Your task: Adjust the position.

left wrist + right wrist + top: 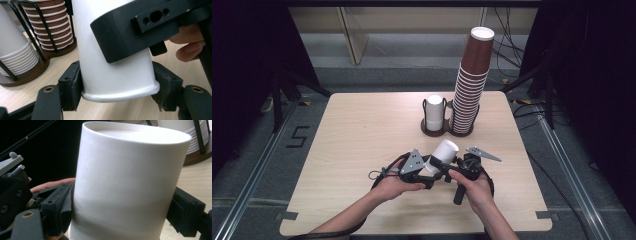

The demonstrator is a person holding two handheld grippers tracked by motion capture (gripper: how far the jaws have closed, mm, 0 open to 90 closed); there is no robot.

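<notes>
A white paper cup [444, 152] is held tilted above the wooden table [357, 130], its closed bottom pointing up and away. My left gripper [428, 175] is shut on it near the rolled rim [120, 96], one pad [72, 83] on each side. My right gripper [441, 162] reaches in from the right around the cup's body [130, 182]. Its jaws stand open; the left pad [65, 206] lies against the wall and the right pad [183, 212] sits just off it. One jaw of the right gripper crosses the cup in the left gripper view.
A dark wooden two-slot holder [447, 131] stands at the table's back middle. It carries a short stack of white cups [434, 112] and a tall leaning stack of brown cups [472, 75]. Cables and dark stands surround the table on the floor.
</notes>
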